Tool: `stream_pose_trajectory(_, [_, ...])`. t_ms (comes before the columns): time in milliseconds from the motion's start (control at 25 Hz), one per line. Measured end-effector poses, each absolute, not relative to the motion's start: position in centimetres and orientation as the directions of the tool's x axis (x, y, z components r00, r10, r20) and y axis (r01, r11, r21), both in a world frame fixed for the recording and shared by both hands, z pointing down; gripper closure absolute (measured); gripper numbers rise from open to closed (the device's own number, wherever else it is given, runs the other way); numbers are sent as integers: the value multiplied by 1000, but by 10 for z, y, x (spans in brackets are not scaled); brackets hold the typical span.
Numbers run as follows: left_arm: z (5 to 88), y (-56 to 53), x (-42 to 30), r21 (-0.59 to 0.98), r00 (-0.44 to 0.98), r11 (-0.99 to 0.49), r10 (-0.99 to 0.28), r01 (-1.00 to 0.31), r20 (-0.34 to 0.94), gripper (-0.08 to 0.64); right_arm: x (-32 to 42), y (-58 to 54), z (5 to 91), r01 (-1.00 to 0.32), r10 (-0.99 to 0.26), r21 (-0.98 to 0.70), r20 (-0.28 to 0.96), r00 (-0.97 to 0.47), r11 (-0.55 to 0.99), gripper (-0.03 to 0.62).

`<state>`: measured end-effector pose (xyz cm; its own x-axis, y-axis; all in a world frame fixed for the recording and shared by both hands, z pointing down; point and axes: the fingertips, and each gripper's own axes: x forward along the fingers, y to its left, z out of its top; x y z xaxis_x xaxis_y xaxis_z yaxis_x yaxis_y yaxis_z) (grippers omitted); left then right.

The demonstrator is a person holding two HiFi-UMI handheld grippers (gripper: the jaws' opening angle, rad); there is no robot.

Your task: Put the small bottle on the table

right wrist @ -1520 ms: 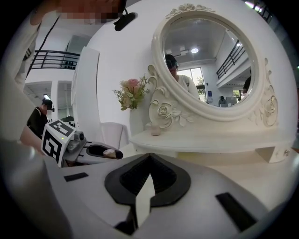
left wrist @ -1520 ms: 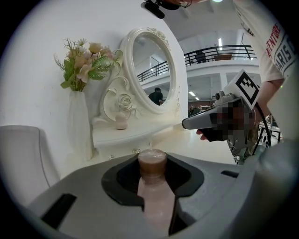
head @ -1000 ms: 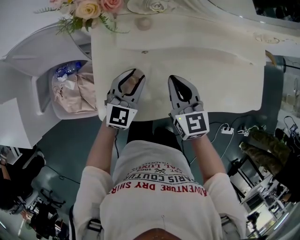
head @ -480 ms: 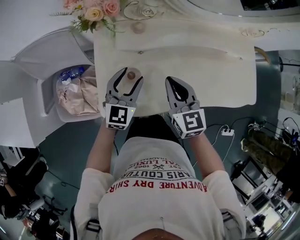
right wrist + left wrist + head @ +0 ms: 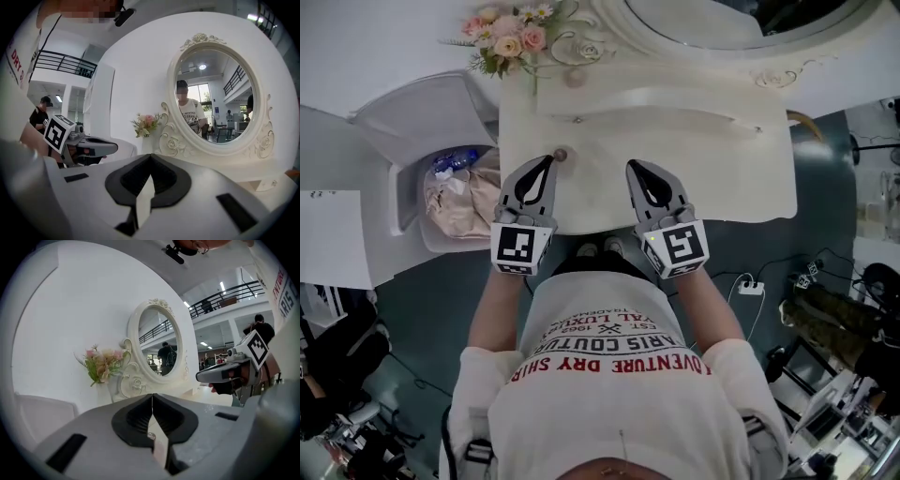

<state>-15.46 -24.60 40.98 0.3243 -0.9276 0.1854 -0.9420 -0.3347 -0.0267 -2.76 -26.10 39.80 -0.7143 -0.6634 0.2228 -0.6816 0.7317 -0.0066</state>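
Head view: grey left hand-held gripper [image 5: 548, 161] closed, empty, beside round-topped small bottle [image 5: 560, 155].

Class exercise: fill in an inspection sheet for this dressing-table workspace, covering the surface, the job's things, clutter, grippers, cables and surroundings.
Surface: white dressing table, mostly bare.
Job's things: small bottle stands on the table, just beyond the tips of the left gripper.
Clutter: flower bunch at the table's back left corner; oval mirror along the back.
Grippers: left jaws closing together, nothing between them; right gripper jaws together, empty.
Cables: white power strip with cables on the floor to the right.
Surroundings: white bin holding bags, left of the table.
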Motion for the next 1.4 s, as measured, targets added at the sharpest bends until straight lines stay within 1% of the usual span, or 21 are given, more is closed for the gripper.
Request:
stream_pose_trajectory(160, [385, -228, -142, -40, 358, -371, -916, -928, 179, 553, -19, -255, 377, -677, -662, -29, 178, -728, 736, 594])
stream_pose_trajectory(280, [364, -212, -133, -68, 384, -398, -910, -915, 155, 553, -12, -250, 362, -672, -663, -13, 148, -734, 741, 594])
stream_pose_trajectory(440, [344, -194, -130, -84, 371, -382, -921, -920, 119, 552, -2, -243, 350, -669, -665, 4, 121, -737, 743, 594])
stream_pose_trajectory(840, [319, -192, -131, -89, 306, -315, -947, -945, 102, 552, 4, -233, 325, -654, -656, 43, 71, -752, 755, 594])
stream_pose_trajectory(1000, [326, -194, -132, -103, 290, -303, -949, -947, 126, 552, 5, -233, 322, -645, -649, 70, 64, -758, 761, 594])
stream_pose_trajectory(1400, [320, -199, -132, -97, 282, -294, -952, -951, 116, 552, 11, -242, 328, -658, -660, 52, 85, -747, 751, 594])
